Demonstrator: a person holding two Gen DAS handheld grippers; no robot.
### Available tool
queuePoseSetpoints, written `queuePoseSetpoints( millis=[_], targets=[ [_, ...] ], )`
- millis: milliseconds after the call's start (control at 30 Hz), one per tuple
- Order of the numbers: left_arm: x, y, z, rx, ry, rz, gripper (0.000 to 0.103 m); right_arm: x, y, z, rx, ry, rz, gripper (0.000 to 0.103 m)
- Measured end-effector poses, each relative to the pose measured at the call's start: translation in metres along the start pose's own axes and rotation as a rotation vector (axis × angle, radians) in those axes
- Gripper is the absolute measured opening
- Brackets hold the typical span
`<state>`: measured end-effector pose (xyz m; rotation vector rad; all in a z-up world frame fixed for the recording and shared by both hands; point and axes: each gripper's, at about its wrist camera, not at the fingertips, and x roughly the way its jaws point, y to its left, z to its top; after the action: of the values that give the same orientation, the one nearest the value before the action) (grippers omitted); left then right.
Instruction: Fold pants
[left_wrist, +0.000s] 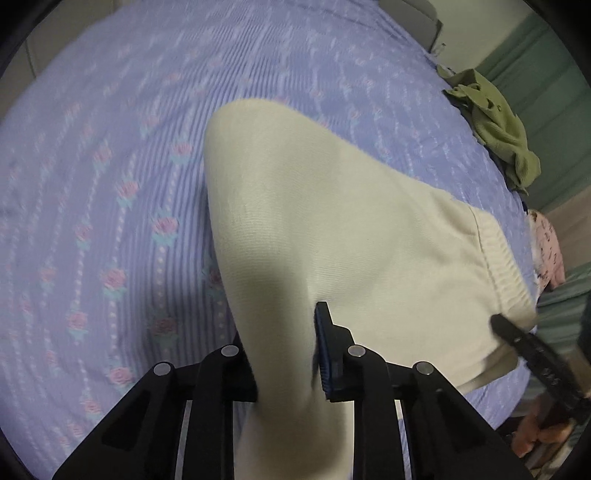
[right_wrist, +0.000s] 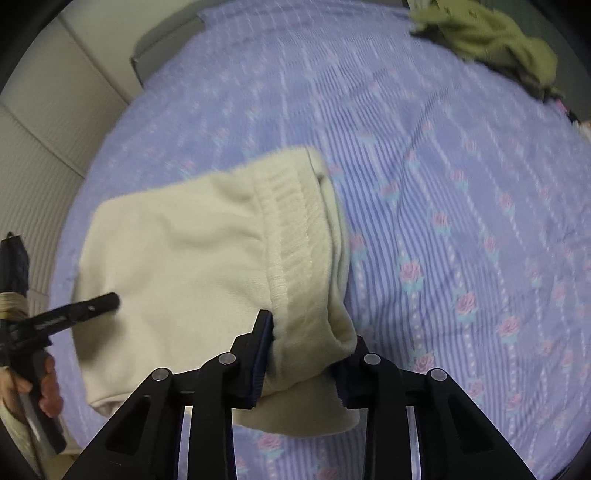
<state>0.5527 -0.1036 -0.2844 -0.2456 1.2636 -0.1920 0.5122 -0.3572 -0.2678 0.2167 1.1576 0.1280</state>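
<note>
The cream, soft knitted cotton pants (left_wrist: 332, 229) lie partly on the bed with its lilac striped bedspread printed with pink roses (left_wrist: 110, 166), and both ends nearest the cameras are lifted off it. The left hand-held gripper (left_wrist: 288, 354) is clamped on a fold of the pants' plain fabric: the cloth runs between its two black fingers, and the blue-padded right finger (left_wrist: 327, 354) presses against it, while the left finger is mostly hidden behind the cloth. Ahead of this hand-held gripper the pants spread forward and to its right, ending in the ribbed elastic waistband (left_wrist: 498, 258).

The right hand-held gripper (right_wrist: 304, 358) grips that waistband (right_wrist: 295, 236), which is bunched thickly between its fingers, so the jaws stand fairly wide around the wad. To its left the rest of the pants (right_wrist: 177, 266) drape down onto the bedspread (right_wrist: 461, 221), with a doubled edge lying on the bed at the lower left.

In the right wrist view the left hand-held gripper (right_wrist: 107, 302) shows at the far left with the person's hand (right_wrist: 48, 384) around its handle.

Far ahead and to the right of both hand-held grippers, a crumpled olive-green garment (right_wrist: 491, 40) lies near the bed's edge; a pink patterned cloth (left_wrist: 550, 247), perhaps another garment, shows at the bed's right edge.
</note>
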Motion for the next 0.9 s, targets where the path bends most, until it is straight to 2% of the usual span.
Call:
queuePoseSetpoints(
  millis=[100, 167, 300, 500, 733, 900],
  targets=[
    [-0.028, -0.01, -0.006, 0.061, -0.027, 0.037, 0.022, -0.029, 0.013, 0.003, -0.066, -0.058, -0.002, 0.03],
    [-0.047, -0.015, -0.012, 0.086, -0.043, 0.04, 0.022, -0.046, 0.015, 0.009, -0.083, -0.086, 0.009, 0.03],
    [-0.089, -0.026, -0.03, 0.144, -0.088, 0.044, 0.022, -0.08, 0.022, 0.0, -0.112, -0.122, 0.031, 0.03],
    [-0.143, -0.034, -0.065, 0.145, -0.155, 0.075, 0.021, -0.126, 0.041, -0.03, -0.217, -0.165, 0.06, 0.03],
    [-0.193, -0.007, -0.107, 0.073, -0.208, 0.104, 0.021, -0.159, 0.078, -0.043, -0.299, -0.21, 0.108, 0.03],
    [-0.223, 0.027, -0.123, 0.102, -0.229, 0.106, 0.021, -0.17, 0.121, -0.063, -0.301, -0.233, 0.101, 0.03]
  ],
)
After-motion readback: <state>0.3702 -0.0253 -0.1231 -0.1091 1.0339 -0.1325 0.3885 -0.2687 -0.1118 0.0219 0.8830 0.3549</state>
